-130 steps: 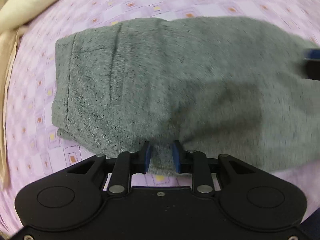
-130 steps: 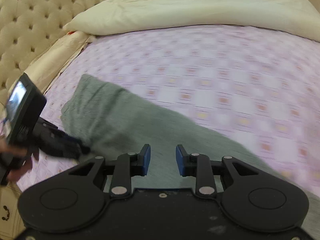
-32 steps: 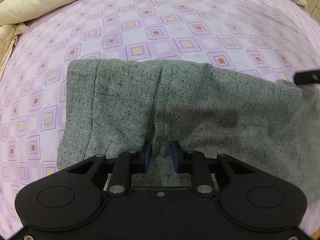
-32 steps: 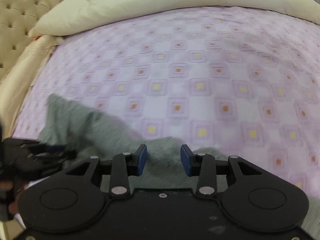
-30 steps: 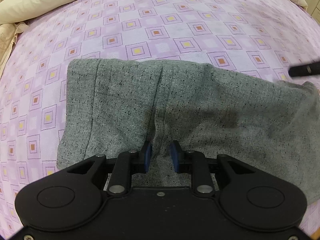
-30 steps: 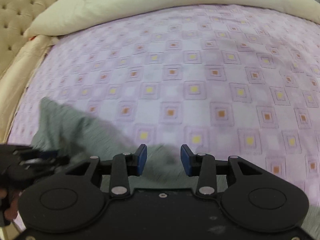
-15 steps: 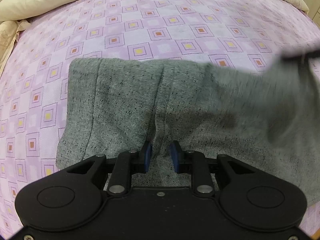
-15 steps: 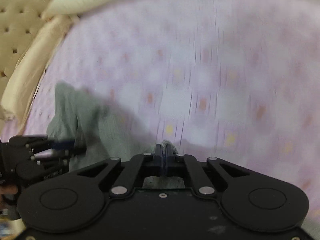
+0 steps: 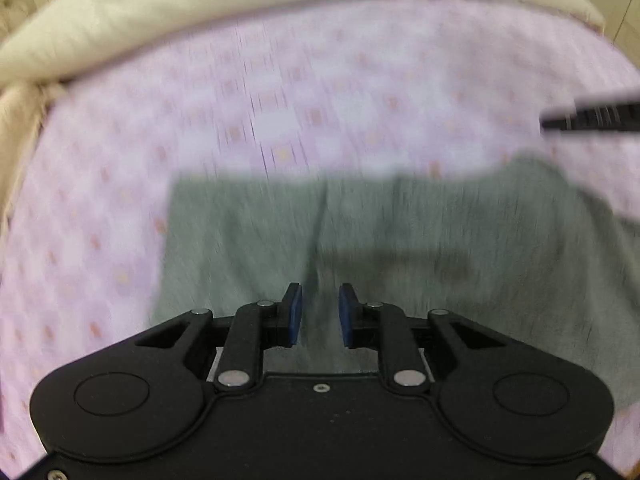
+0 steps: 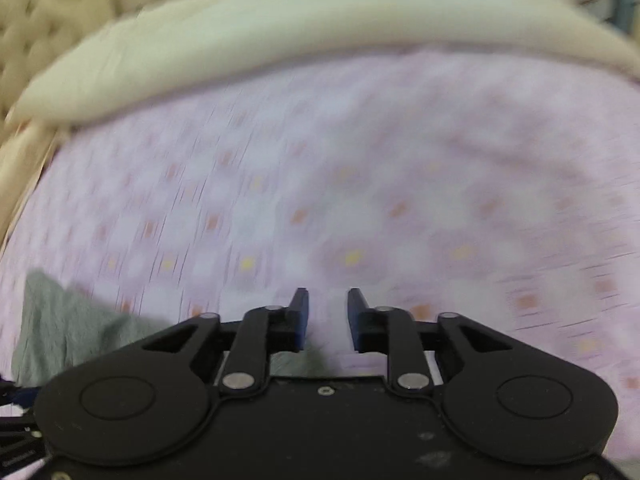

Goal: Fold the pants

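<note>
Your folded grey knit pants (image 9: 400,248) lie flat on the lilac bedsheet patterned with small squares (image 9: 280,92), with the cream duvet (image 9: 200,12) bunched along the far edge. Your left gripper (image 9: 319,316) hangs over the near edge of the pants, its blue pads a little apart and just narrowed; through the motion blur, no cloth seems pinched between them. Your right gripper (image 10: 328,316) has just parted its jaws again and holds nothing, with bare sheet between the fingers and the pants' corner (image 10: 60,320) off to its left.
</note>
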A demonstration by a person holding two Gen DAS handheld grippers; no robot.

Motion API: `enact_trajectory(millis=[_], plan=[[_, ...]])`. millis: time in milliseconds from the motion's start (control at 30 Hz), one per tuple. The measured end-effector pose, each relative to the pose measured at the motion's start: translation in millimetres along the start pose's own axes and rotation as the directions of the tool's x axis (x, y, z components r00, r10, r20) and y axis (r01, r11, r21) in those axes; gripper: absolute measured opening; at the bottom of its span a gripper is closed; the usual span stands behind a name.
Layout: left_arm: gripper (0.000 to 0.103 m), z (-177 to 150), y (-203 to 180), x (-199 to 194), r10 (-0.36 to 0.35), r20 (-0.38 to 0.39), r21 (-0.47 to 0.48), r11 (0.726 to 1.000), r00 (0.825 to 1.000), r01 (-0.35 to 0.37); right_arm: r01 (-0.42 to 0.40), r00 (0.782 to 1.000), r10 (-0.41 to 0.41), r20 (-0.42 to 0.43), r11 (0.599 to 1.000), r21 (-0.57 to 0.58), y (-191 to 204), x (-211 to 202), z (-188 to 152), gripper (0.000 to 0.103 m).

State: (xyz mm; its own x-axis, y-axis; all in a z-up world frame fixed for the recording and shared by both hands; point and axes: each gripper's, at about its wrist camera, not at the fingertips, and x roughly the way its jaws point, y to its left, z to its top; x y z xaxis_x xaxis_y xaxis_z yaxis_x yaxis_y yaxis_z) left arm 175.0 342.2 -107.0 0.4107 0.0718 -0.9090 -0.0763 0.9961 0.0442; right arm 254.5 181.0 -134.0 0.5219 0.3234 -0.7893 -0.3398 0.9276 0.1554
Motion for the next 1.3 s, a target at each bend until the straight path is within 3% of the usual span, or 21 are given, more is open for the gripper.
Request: enact_trajectory(millis=[67, 133, 233, 300, 400, 467, 500, 600, 667, 767, 833, 867, 900, 933, 1000, 1067, 1133, 1200, 1233, 1300], plan=[[0.028, 17, 6, -3, -0.009, 0.033, -0.025, 1.000, 0.999, 0.010, -0.057, 0.998, 0.057, -0.006, 0.998, -0.002, 1, -13, -3, 0.025], [0.028, 32, 12, 5, 0.013, 0.040, -0.043, 0.999, 0.999, -0.011, -0.092, 0.995, 0.089, -0.041, 0.993, -0.073, 16, -14, -14, 0.025], [0.028, 38, 18, 22, 0.075, 0.019, -0.026, 0.997, 0.997, -0.074, -0.162, 0.979, 0.133, -0.156, 0.969, -0.188, 52, 1, -47, 0.025], [0.028, 30, 24, 32, 0.103, -0.037, -0.030, 0.994, 0.994, -0.104, -0.212, 0.958, 0.147, -0.245, 0.940, -0.266, 74, 6, -74, 0.025], [0.029, -2, 35, 45, 0.102, -0.147, -0.032, 0.994, 0.984, -0.108, -0.247, 0.956, 0.155, -0.250, 0.887, -0.390, 100, -9, -97, 0.025], [0.031, -24, 35, 36, 0.123, -0.096, -0.001, 0.992, 0.988, -0.123, -0.294, 0.944, 0.210, -0.254, 0.884, -0.364, 97, -19, -93, 0.019], [0.031, -31, 31, 33, 0.132, -0.088, 0.033, 0.991, 0.987, -0.130, -0.279, 0.953, 0.217, -0.212, 0.900, -0.334, 90, -26, -87, 0.019], [0.031, -36, 26, 31, 0.152, -0.086, 0.054, 0.988, 0.985, -0.148, -0.112, 0.993, 0.102, -0.052, 0.964, -0.239, 61, -34, -59, 0.029], [0.031, -32, 30, 31, 0.139, -0.101, 0.017, 0.990, 0.985, -0.138, -0.073, 0.997, 0.071, -0.016, 0.983, -0.171, 39, -26, -39, 0.035], [0.032, -32, 41, 28, 0.107, -0.119, -0.044, 0.993, 0.987, -0.113, -0.085, 0.993, 0.073, -0.090, 0.987, -0.137, 20, 3, -17, 0.035], [0.033, -33, 45, 29, 0.098, -0.122, -0.043, 0.994, 0.988, -0.104, -0.132, 0.977, 0.109, -0.184, 0.984, -0.116, 18, 26, -7, 0.035], [0.033, -34, 44, 27, 0.097, -0.123, -0.039, 0.994, 0.988, -0.103, -0.172, 0.961, 0.144, -0.235, 0.980, -0.099, 18, 36, -7, 0.026], [0.034, -34, 45, 27, 0.096, -0.124, -0.041, 0.994, 0.988, -0.102, -0.205, 0.951, 0.176, -0.255, 0.974, -0.092, 16, 43, -6, 0.011], [0.034, -31, 42, 27, 0.096, -0.125, -0.045, 0.994, 0.987, -0.103, -0.214, 0.950, 0.179, -0.256, 0.970, -0.115, 20, 45, -7, 0.004], [0.034, -33, 41, 26, 0.098, -0.122, -0.053, 0.993, 0.988, -0.105, -0.142, 0.976, 0.092, -0.199, 0.956, -0.255, 35, 36, -10, 0.003], [0.034, -32, 37, 28, 0.109, -0.118, -0.038, 0.993, 0.987, -0.114, -0.032, 0.992, -0.005, -0.126, 0.957, -0.289, 36, 39, -9, 0.001], [0.034, -31, 35, 27, 0.117, -0.121, -0.022, 0.993, 0.986, -0.120, 0.026, 0.989, -0.063, -0.136, 0.965, -0.262, 32, 52, -11, 0.006], [0.034, -29, 37, 26, 0.107, -0.129, -0.024, 0.993, 0.986, -0.111, 0.010, 0.991, -0.039, -0.126, 0.974, -0.226, 29, 47, -11, 0.020], [0.034, -29, 39, 25, 0.100, -0.136, -0.029, 0.994, 0.986, -0.105, 0.021, 0.996, -0.037, -0.076, 0.977, -0.212, 27, 35, -11, 0.029], [0.034, -30, 40, 24, 0.095, -0.146, -0.030, 0.995, 0.985, -0.100, 0.077, 0.996, -0.071, 0.047, 0.984, -0.158, 19, 8, -14, 0.030]])
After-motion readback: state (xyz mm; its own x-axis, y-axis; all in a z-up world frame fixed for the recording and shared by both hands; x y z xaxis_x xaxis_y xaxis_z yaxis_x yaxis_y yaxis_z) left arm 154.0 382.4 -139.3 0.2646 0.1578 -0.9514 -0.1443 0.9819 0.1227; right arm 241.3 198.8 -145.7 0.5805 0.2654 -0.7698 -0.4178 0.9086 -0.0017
